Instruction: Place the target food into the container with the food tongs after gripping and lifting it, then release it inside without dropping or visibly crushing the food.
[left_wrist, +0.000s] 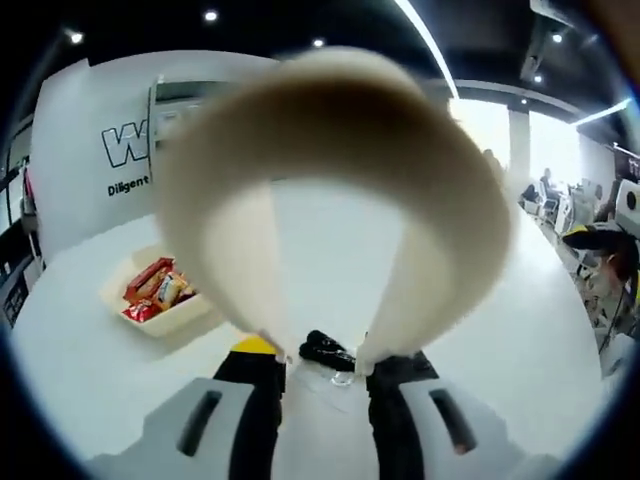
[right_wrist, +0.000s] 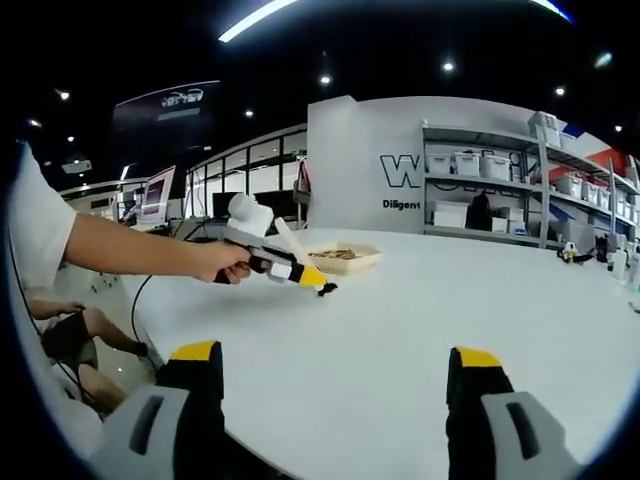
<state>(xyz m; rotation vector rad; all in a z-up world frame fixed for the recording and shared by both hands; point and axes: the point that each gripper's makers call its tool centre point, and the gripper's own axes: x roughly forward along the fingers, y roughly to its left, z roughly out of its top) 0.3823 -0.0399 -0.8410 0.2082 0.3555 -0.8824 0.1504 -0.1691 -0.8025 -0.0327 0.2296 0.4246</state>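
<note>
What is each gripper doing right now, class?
Left gripper: shut on the tongs, above the table.
Right gripper: open, holding nothing.

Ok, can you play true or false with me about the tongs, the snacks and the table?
1. The left gripper holds cream tongs. True.
2. The right gripper is squeezing a snack. False: its jaws stand wide apart with nothing between them.
3. The tray has snack packets in it. True.
4. The table is black. False: it is white.
5. The small black thing lies inside the tray. False: it lies on the table, apart from the tray, close in front of the left gripper.
</note>
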